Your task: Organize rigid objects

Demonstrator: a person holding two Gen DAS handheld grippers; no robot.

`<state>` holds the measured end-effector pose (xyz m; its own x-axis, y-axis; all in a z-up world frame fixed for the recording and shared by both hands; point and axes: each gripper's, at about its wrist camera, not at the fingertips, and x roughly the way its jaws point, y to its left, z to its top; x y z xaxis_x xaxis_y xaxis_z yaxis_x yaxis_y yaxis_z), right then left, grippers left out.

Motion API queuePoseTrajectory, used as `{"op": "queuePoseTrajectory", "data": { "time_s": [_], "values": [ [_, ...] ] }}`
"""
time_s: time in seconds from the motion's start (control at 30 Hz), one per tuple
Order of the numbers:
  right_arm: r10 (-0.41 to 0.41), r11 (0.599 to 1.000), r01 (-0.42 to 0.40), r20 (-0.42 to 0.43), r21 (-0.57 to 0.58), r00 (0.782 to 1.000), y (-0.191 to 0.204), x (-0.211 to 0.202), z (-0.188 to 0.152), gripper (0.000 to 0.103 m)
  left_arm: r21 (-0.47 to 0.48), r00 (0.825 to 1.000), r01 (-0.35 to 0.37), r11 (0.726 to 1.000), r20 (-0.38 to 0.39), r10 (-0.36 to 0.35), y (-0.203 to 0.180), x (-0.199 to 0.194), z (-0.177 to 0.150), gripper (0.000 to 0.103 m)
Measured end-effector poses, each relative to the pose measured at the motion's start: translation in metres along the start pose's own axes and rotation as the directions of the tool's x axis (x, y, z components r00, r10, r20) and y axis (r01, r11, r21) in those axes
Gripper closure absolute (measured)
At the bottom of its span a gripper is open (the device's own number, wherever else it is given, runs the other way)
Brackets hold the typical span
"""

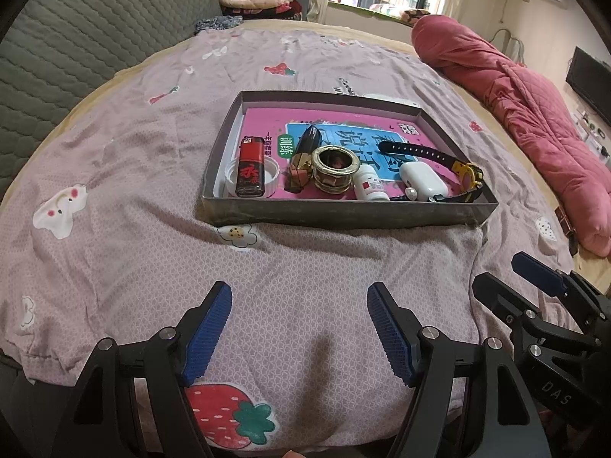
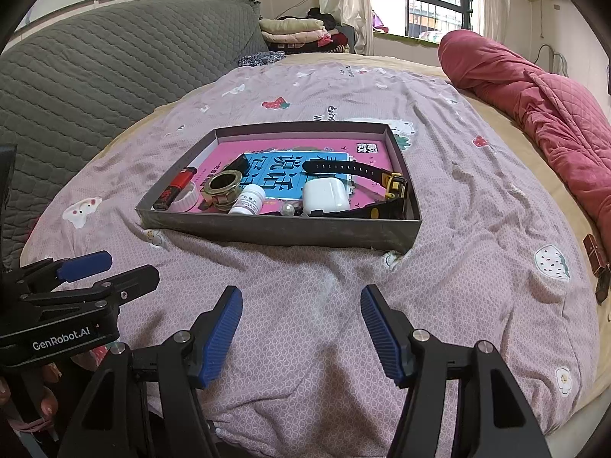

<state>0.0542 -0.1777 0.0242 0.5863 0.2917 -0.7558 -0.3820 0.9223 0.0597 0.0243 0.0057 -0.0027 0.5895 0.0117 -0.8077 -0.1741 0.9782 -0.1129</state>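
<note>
Quilted pink bedspread, shallow rectangular cardboard tray, ridged brass ring

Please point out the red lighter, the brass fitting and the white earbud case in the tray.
red lighter (image 1: 250, 168), left wrist view, on its printed face.
brass fitting (image 1: 335, 168), left wrist view, on its rim.
white earbud case (image 2: 325, 194), right wrist view, on its lid.

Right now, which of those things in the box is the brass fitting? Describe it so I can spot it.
Find the shallow grey box on the lilac bedspread. Along its near wall, the brass fitting stands between the dark faceted tube and the small white bottle. It is the only hollow gold-coloured metal ring there, open end up.
</note>
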Motion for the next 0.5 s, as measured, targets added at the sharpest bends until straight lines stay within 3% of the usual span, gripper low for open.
{"op": "queuePoseTrajectory", "data": {
  "time_s": [0.5],
  "values": [
    [0.001, 1.000, -0.001, -0.002, 0.000, 1.000, 0.0003, 0.0006, 0.0000, 0.039, -0.001, 1.000, 0.000, 1.000, -0.018, 0.000, -0.0006, 0.0035, -0.0012, 0.028]
  ]
}}
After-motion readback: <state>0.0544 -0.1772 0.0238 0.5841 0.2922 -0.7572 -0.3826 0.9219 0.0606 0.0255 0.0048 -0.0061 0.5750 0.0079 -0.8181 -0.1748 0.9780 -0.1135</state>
